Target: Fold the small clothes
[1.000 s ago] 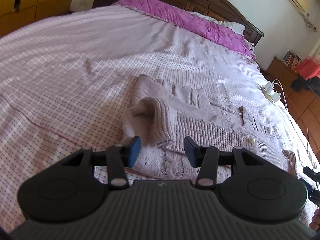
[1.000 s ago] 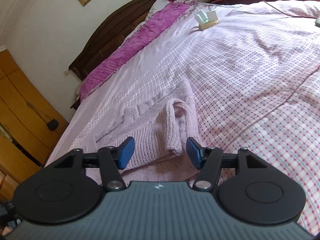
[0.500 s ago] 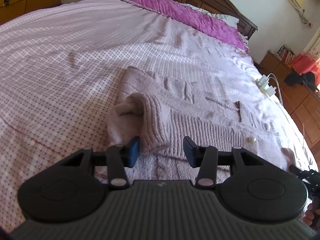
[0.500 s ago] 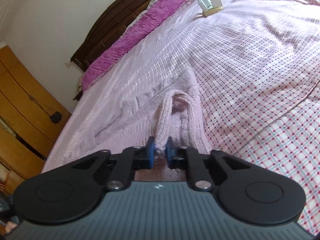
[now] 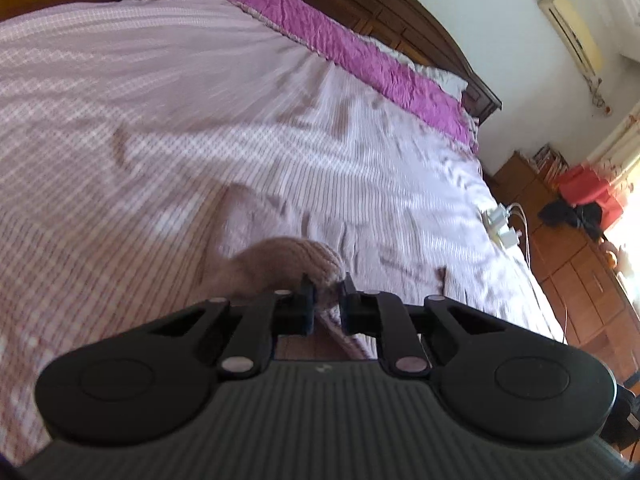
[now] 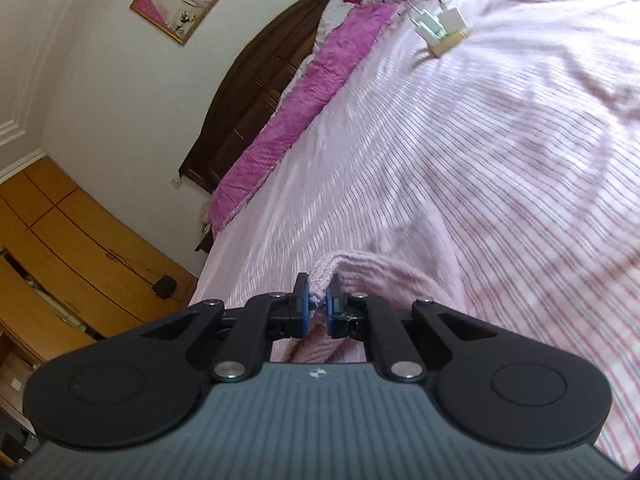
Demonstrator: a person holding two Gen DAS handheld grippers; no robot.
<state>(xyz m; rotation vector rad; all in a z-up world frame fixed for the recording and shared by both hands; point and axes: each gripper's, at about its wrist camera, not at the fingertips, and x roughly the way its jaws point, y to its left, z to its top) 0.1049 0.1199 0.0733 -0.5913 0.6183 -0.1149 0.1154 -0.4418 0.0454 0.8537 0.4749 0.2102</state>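
Observation:
A small pale-pink knitted sweater (image 5: 280,260) lies on the checked pink bedspread (image 5: 160,120). My left gripper (image 5: 326,286) is shut on a bunched edge of the knit, which bulges just beyond the blue pads. In the right wrist view the same sweater (image 6: 372,276) rises in a ridge between the pads of my right gripper (image 6: 318,300), which is shut on its folded edge. Both held edges are lifted off the bed. The remainder of the garment is hidden beneath the gripper bodies.
A magenta blanket (image 5: 360,56) runs along the dark wooden headboard (image 5: 384,4). White chargers with cables (image 5: 502,226) lie near the bed's right edge, seen also as chargers (image 6: 440,30). Wooden cabinets (image 6: 72,248) stand beside the bed.
The left jaws closed onto the sweater's edge; the right jaws had closed half a second before. Both grippers have moved forward and lifted the knit, so less of the sweater lies spread out.

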